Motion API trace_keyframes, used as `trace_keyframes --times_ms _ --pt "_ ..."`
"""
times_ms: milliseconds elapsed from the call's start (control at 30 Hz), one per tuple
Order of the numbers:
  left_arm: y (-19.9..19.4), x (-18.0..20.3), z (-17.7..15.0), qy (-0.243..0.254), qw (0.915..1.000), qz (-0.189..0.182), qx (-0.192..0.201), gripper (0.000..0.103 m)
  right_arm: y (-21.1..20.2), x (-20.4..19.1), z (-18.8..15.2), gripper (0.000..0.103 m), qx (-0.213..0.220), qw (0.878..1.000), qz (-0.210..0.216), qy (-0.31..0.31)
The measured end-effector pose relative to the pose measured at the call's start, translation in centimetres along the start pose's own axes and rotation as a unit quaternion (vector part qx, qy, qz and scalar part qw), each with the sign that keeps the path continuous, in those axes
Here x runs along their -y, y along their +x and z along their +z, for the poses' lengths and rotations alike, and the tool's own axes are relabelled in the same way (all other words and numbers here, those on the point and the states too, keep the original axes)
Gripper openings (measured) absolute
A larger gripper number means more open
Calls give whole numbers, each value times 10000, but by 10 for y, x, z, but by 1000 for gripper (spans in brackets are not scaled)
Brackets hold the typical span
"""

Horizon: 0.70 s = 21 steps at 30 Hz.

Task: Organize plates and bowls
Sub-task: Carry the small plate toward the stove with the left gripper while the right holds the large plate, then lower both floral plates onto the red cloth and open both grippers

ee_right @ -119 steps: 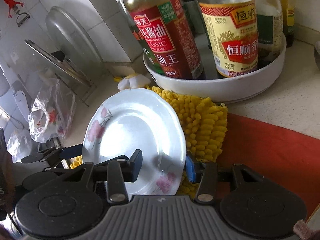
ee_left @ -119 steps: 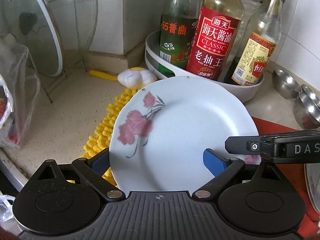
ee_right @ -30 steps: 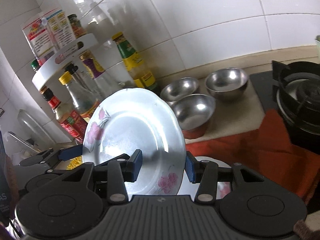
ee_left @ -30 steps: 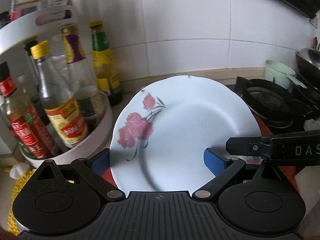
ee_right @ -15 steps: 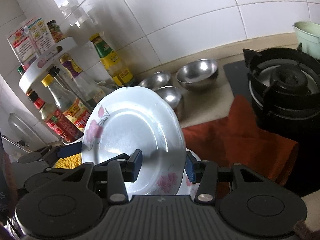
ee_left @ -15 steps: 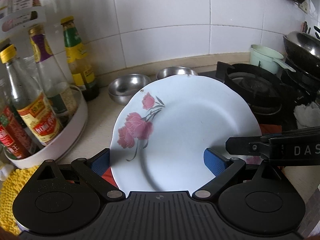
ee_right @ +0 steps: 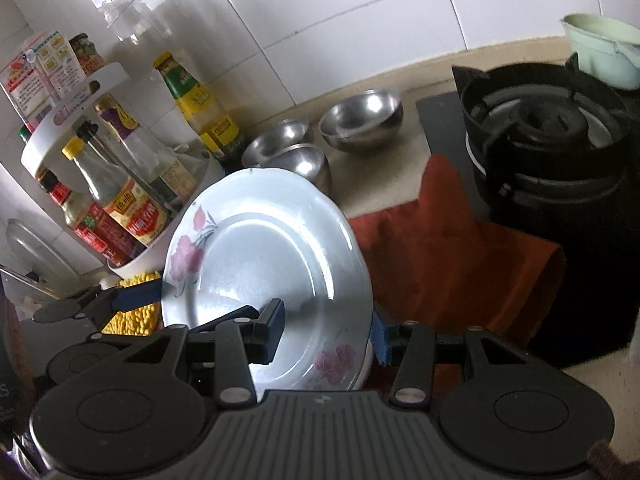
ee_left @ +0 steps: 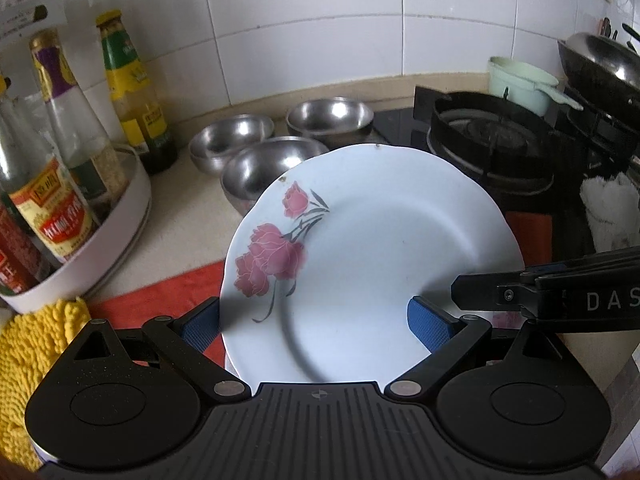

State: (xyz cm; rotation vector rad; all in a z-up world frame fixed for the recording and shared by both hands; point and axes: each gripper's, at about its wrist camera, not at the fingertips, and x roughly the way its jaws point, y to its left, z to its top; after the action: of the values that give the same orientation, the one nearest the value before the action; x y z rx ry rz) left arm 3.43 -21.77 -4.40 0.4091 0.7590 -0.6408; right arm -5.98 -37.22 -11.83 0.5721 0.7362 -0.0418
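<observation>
A white plate with pink flowers (ee_left: 372, 264) is held tilted between both grippers; it also shows in the right wrist view (ee_right: 264, 280). My left gripper (ee_left: 316, 324) is shut on its near rim. My right gripper (ee_right: 328, 336) is shut on its other rim and reaches in from the right in the left wrist view (ee_left: 472, 296). Three steel bowls (ee_left: 272, 168) stand on the counter behind the plate, also seen in the right wrist view (ee_right: 360, 120). The rim of another white plate (ee_right: 366, 364) lies under the held one on the red cloth.
A white turntable rack of sauce bottles (ee_left: 80, 236) stands at the left. A yellow mop cloth (ee_left: 24, 348) lies in front of it. A red cloth (ee_right: 452, 264) covers the counter. A gas burner (ee_right: 548, 148), a green cup (ee_right: 600, 52) and a wok (ee_left: 600, 64) are at the right.
Both grippers have carried the plate rightwards along the counter, from the bottle rack to above the red cloth. The bowls and burner have come into view, and the plate sits lower.
</observation>
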Motion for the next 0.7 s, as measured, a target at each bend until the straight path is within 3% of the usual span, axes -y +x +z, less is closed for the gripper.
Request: trace_keyframes --times_ms 700 --pt "29 1 -16 -657 9968 184 -415 100 34 14 -1 43 -492 9982 -7 -349"
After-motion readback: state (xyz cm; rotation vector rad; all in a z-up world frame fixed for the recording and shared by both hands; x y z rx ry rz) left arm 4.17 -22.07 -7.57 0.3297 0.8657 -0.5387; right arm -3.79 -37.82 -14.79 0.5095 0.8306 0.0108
